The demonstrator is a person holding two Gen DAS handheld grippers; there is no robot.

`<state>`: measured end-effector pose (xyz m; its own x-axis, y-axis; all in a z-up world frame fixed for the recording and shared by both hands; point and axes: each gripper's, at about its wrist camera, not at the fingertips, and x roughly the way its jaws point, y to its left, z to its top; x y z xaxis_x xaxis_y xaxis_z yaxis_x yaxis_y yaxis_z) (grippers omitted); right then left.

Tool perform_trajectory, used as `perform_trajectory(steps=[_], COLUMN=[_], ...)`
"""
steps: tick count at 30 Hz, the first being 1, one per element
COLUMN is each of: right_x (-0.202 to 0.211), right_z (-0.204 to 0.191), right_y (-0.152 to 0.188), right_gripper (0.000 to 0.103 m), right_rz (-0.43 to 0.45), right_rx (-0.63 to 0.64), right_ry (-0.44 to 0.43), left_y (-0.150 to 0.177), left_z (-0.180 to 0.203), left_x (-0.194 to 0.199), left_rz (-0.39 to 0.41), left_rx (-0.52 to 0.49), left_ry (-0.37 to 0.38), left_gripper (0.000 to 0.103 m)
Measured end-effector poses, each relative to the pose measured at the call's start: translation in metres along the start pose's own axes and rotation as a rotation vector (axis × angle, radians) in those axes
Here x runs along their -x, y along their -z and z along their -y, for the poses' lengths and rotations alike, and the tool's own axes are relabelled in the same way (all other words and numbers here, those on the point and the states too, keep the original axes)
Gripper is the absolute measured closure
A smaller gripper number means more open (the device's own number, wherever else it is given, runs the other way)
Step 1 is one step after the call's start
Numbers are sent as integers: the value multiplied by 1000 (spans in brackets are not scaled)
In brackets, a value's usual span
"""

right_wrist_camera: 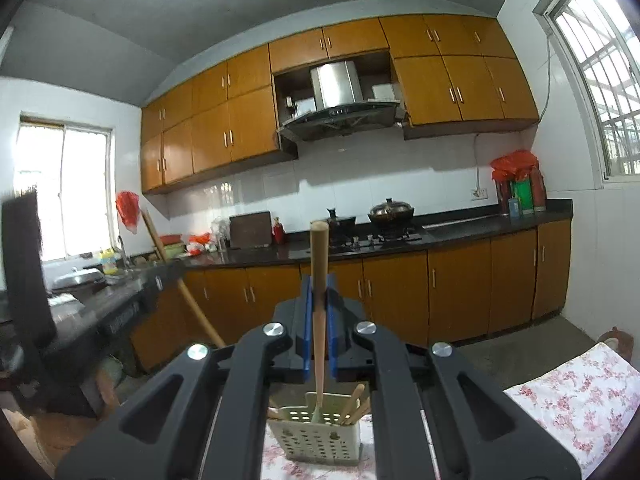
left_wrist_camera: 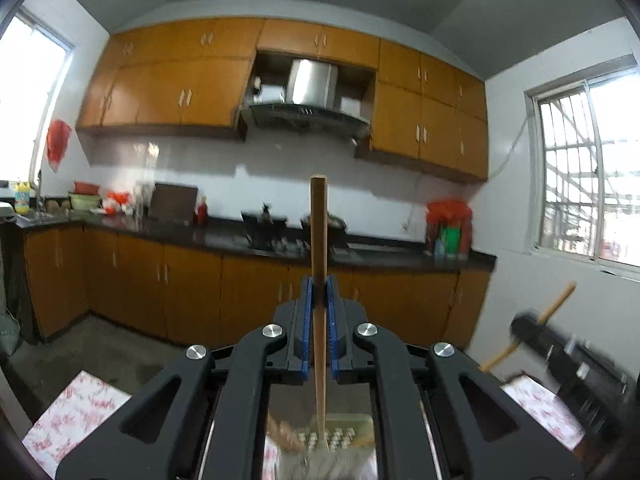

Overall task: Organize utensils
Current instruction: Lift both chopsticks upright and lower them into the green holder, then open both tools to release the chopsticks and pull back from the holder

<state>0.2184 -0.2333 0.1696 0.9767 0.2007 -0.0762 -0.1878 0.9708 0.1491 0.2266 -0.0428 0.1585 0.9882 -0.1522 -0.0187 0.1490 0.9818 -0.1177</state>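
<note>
Left tongs [left_wrist_camera: 319, 300]: blue-padded jaws closed on a wooden chopstick [left_wrist_camera: 319, 240], round in section, tapering downward, held near upright.

Right tongs [right_wrist_camera: 319, 300]: closed likewise on a second wooden chopstick [right_wrist_camera: 319, 264], pale, smooth, blunt end up.

Utensil holder [right_wrist_camera: 316, 436]: cream plastic, boxy, perforated with round holes, standing on the floral cloth [right_wrist_camera: 568, 392] over the counter, directly below both tongs. Several wooden sticks already lean inside it.

Handling note: each narrow tip appears at or just above the holder's mouth. Judged best to keep each stick vertical, lower it well inside a compartment, then loosen the grip, one side at a time, lest the light holder tip.
</note>
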Motion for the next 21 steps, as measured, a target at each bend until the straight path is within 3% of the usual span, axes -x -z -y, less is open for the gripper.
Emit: perform_trajectory(steps=[5, 12, 15, 16, 18, 20, 21], right_x=[-38, -59, -62, -61, -57, -48, -43], right_z=[10, 10, 10, 10, 9, 7, 7], right_y=[20, 44, 48, 47, 45, 41, 37], right_gripper=[95, 95, 92, 85, 76, 71, 69], right_rz=[-72, -134, -147, -148, -135, -117, -105], right_rx=[-33, -25, -30, -33, -37, -34, -34], right_ry=[6, 2, 5, 6, 9, 14, 17], left_y=[30, 69, 69, 68, 63, 54, 50], left_z=[1, -11, -16, -16, -18, -20, -20], left_x=[-30, -47, -43, -42, -37, -30, -25], left_rz=[-5, -117, -132, -134, -132, -118, -111], left_rx=[-7, 58, 76, 76, 77, 77, 77], left_ry=[-15, 2, 12, 14, 19, 12, 11], left_gripper=[95, 95, 95, 94, 86, 63, 61])
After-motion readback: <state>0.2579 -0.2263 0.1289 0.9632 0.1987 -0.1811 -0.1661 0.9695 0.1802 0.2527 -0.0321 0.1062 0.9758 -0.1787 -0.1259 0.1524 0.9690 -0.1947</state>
